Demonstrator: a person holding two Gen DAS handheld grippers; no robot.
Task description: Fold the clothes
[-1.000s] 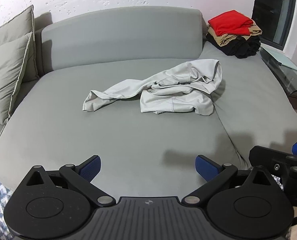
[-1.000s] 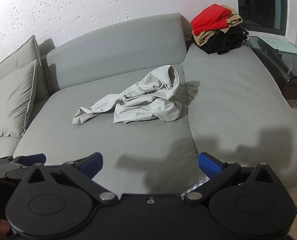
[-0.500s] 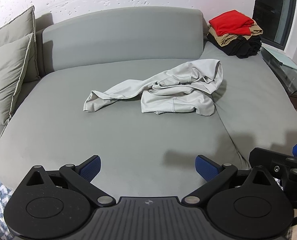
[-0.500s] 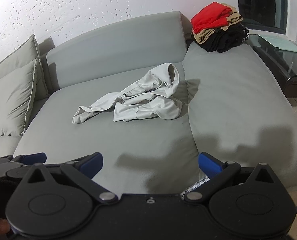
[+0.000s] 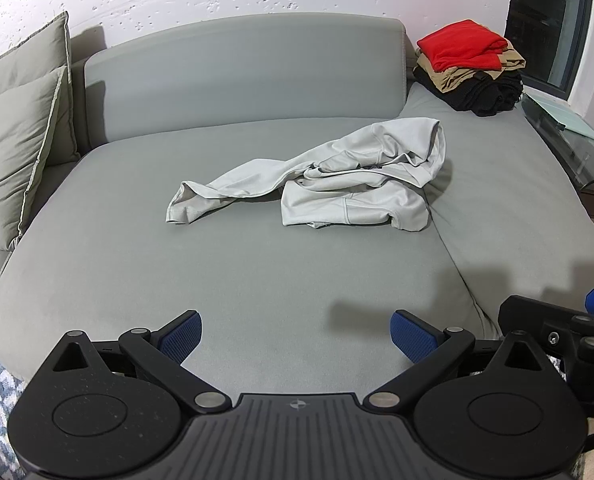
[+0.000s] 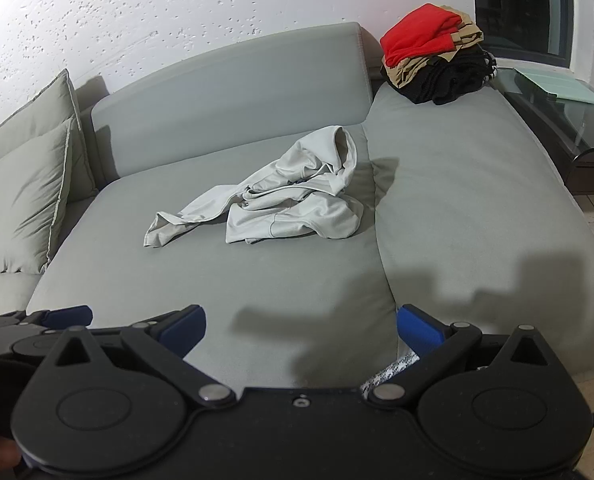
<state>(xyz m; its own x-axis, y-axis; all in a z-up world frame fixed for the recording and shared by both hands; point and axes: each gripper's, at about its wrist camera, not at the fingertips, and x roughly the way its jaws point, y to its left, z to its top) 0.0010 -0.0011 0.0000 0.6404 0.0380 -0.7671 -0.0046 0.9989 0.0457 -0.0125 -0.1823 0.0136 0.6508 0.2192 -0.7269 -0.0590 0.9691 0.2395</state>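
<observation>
left gripper (image 5: 295,330) wide open, empty | right gripper (image 6: 301,326) wide open, empty | pale grey hoodie (image 5: 329,178) crumpled mid-frame, well apart | risk: pinching bunched layers, folding skewed

Soft, matt grey cloth sofa (image 5: 257,280), smooth and a bit fuzzy. Thin, smooth, crumpled pale grey cloth garment (image 5: 337,184) with stitched seams. Fluffy red folded cloth (image 5: 461,44) on tan cloth and black knit cloth. Puffy grey-green cloth cushions (image 5: 13,140) with piped edges. Rough, pitted white plaster wall (image 6: 157,12). Shiny dark glass side table (image 6: 557,120). Matt black plastic left tongs (image 5: 295,336) and right tongs (image 6: 301,328), with bumpy blue rubber pads (image 5: 411,338) and shiny metal pins.
</observation>
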